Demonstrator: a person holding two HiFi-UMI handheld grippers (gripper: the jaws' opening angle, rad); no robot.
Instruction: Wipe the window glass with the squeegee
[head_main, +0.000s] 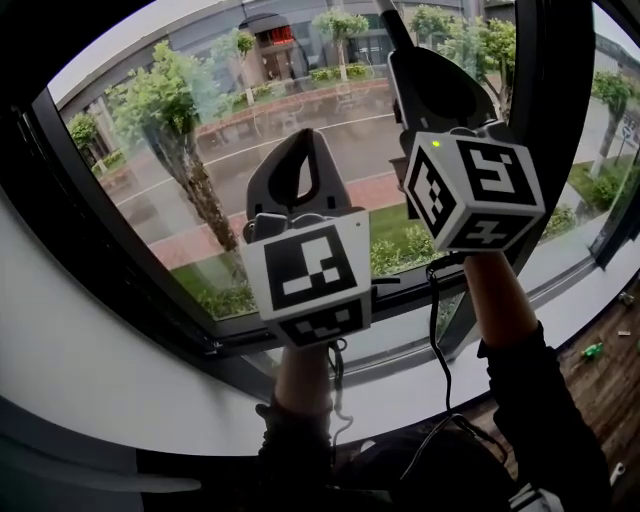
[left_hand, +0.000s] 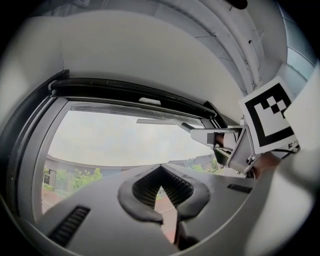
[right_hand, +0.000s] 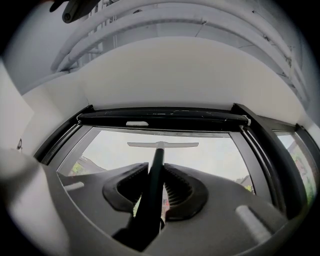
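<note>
1 squeegee (right_hand: 162, 145), 2 tongs (left_hand: 160, 172) (right_hand: 155, 168), 1 window (head_main: 250, 120)

An upper-floor room: a large dark-framed window (head_main: 300, 105) overlooks a street (head_main: 335, 140) and trees (head_main: 172, 105), above wooden flooring (head_main: 612, 392)

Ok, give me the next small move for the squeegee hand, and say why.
Probably draw the squeegee straight down the window glass. The right gripper is shut on its handle, and its blade sits high on the pane, just under the top frame, with most of the glass below it.
</note>
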